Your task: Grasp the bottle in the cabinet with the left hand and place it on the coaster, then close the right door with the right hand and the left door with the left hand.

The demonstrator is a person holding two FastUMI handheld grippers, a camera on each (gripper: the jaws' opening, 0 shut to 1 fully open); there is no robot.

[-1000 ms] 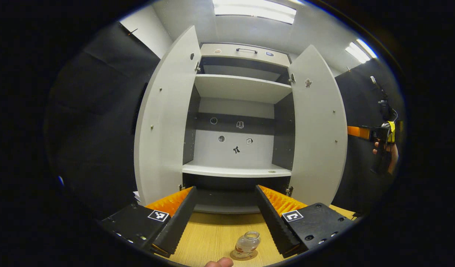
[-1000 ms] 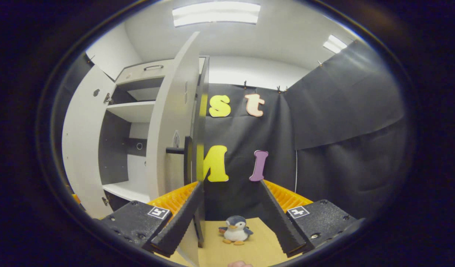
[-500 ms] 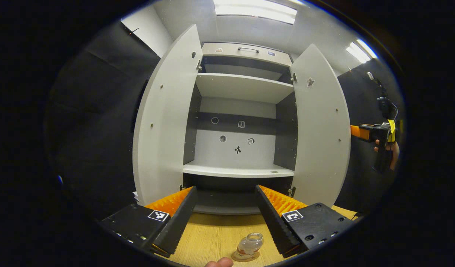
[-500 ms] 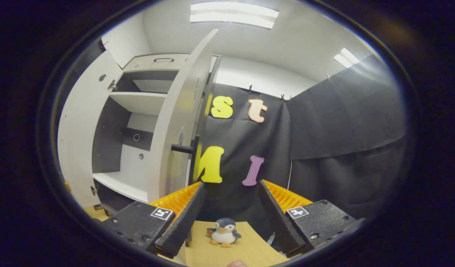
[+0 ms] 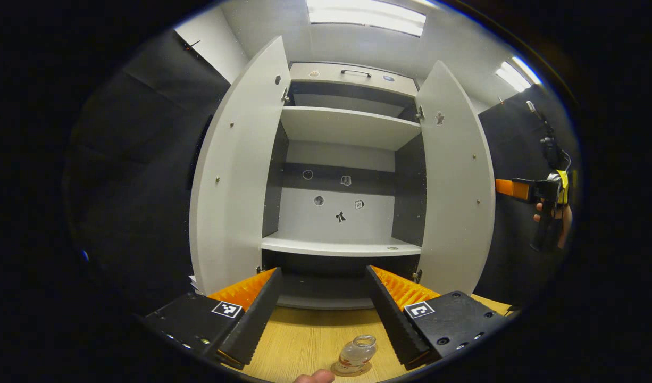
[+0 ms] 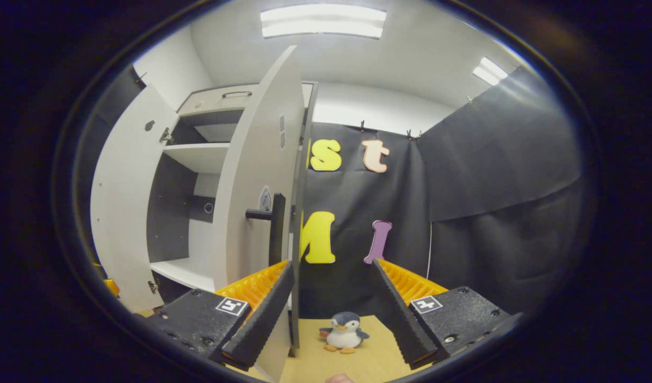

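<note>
Ok, I see the bottle (image 5: 356,352) upright on the coaster (image 5: 351,368), left gripper (image 5: 319,319) open and empty, right gripper (image 6: 332,315) open beside the right door (image 6: 257,175), both doors open

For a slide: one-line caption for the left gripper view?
Bottle on coaster, released by the open left gripper; both cabinet doors open.

left gripper (image 5: 323,314): jaws spread wide, nothing between the fingers, pointing level and forward.
right gripper (image 6: 331,311): jaws spread wide, empty; in the left gripper view it sits far right (image 5: 509,187), held by a hand (image 5: 553,221).
</note>
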